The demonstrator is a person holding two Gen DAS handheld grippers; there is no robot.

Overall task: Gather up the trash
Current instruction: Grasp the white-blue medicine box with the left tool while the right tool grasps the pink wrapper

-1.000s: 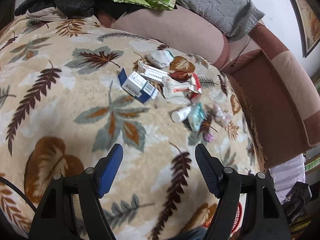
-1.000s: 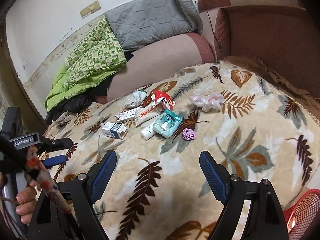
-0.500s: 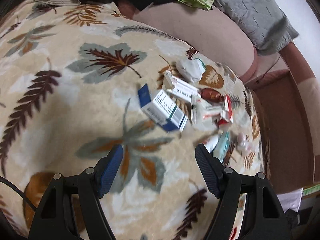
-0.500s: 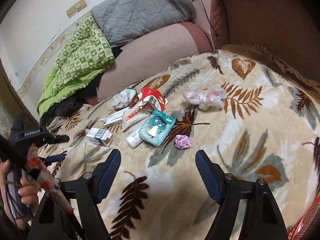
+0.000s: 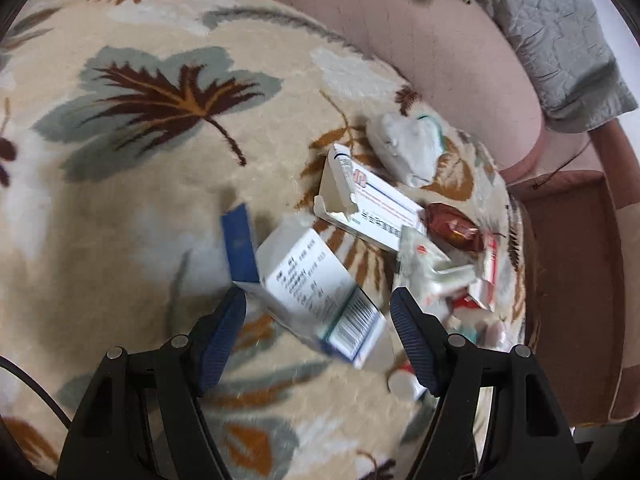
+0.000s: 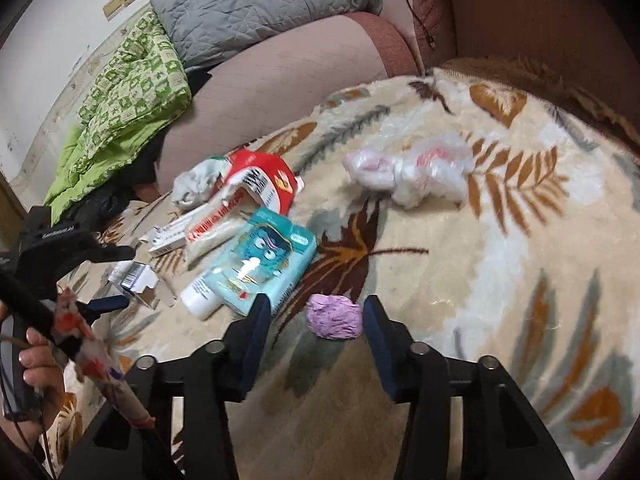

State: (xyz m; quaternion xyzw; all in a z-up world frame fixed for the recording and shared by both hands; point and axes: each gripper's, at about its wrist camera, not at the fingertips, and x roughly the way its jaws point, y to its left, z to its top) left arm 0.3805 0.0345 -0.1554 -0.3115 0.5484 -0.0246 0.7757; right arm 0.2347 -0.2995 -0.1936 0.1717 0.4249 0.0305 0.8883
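Straddling a white-and-blue medicine box (image 5: pixel 316 292) on the leaf-print blanket (image 5: pixel 120 184), left gripper (image 5: pixel 318 312) spread wide. Right gripper (image 6: pixel 314 320) spread, purple crumpled wad (image 6: pixel 334 317) between its fingers, near the right pad.

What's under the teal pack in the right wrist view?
The teal pack lies partly on a white tube; the tube's capped end sticks out at its lower left. Beneath is the leaf-print blanket. The tube's far end is hidden.

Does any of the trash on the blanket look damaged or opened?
Yes. The small white box between the left tool's fingers has its blue flap hanging open, and the red packet behind the teal pack is torn.
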